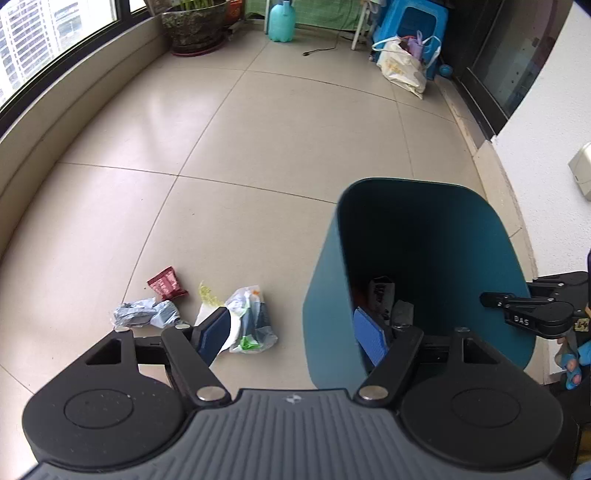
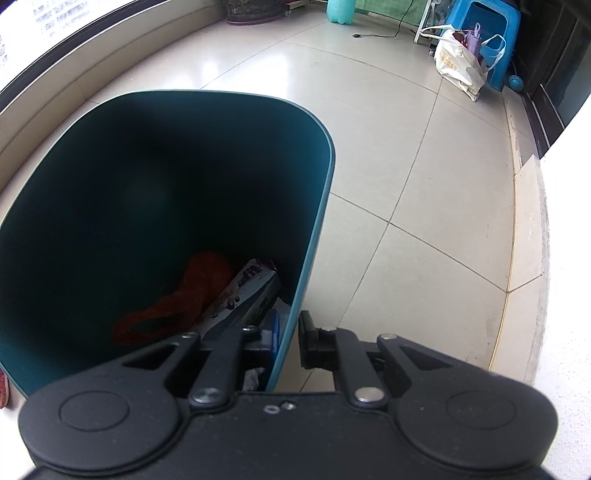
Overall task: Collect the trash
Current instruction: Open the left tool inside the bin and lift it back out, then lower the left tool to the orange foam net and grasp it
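The bottom of the tall teal plastic bin (image 1: 424,240) was dark, and only some of what lay in it could be made out: an orange net bag (image 2: 192,291) and a printed carton (image 2: 247,291). The words on the carton were too blurry to be read.

The left gripper (image 1: 295,336) was held wide open. One blue finger (image 1: 212,338) was seen outside the bin, in front of a white and green plastic bag (image 1: 251,317) on the pale floor tiles (image 1: 258,129). The other finger was seen inside the bin, past its left wall. A crumpled grey-blue wrapper (image 1: 147,314) and a dark red snack packet (image 1: 166,284) were seen lying on the floor just beyond the left finger, beside the bag.

The right gripper (image 2: 288,339) was closed on the bin's right wall, with one finger inside and one outside. In the left view, the letters "DAS" were seen on the right gripper's black arm.

Far off, a white shopping bag (image 2: 458,66) was seen leaning by a blue plastic stool (image 2: 484,22). Its yellow letters were too small to be read.
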A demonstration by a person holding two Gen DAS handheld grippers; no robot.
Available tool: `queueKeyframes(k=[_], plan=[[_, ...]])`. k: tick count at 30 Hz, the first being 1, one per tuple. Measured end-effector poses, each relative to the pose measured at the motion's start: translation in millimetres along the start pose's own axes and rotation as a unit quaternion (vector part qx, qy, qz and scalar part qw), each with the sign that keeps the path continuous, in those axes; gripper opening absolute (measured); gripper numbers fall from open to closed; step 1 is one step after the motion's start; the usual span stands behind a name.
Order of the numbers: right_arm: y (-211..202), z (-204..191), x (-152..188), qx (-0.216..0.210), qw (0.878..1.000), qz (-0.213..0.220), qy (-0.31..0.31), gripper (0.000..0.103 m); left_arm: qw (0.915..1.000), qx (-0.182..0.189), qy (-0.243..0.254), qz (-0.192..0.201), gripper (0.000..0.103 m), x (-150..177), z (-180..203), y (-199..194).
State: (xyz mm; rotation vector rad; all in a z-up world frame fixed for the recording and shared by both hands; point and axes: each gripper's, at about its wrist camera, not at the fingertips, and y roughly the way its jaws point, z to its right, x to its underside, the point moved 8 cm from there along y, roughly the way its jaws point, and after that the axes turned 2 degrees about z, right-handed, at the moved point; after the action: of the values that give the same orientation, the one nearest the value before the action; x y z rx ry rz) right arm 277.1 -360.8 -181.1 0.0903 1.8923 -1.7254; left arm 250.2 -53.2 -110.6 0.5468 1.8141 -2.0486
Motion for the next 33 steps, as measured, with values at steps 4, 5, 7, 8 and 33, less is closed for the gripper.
queueKeyframes(k=[4, 5, 7, 8, 33], plan=[[-0.1, -1.9, -1.4, 0.004, 1.0, -0.002, -0.001, 0.009, 0.9991, -0.018, -0.031, -0.02, 0.073, 13.5, -41.5, 12.7], [0.1, -2.6, -1.7, 0.005, 1.0, -0.002, -0.002, 0.009, 0.9986, -0.025, -0.038, -0.025, 0.073, 16.8, -51.4, 17.2], [-0.1, -2.9, -2.5, 0.006, 1.0, -0.002, 0.001, 0.009, 0.9971, -0.042, -0.054, -0.034, 0.073, 25.1, -75.2, 28.6], [-0.5, -2.9, -3.2, 0.009, 1.0, 0.001, 0.005, 0.008, 0.9964, -0.048, -0.059, -0.038, 0.073, 28.0, -83.9, 33.2], [-0.9, -9.1, -7.6, 0.04, 0.999, 0.002, -0.005, 0.005, 0.9531, -0.124, -0.176, -0.213, 0.073, 188.9, -234.8, 179.8]])
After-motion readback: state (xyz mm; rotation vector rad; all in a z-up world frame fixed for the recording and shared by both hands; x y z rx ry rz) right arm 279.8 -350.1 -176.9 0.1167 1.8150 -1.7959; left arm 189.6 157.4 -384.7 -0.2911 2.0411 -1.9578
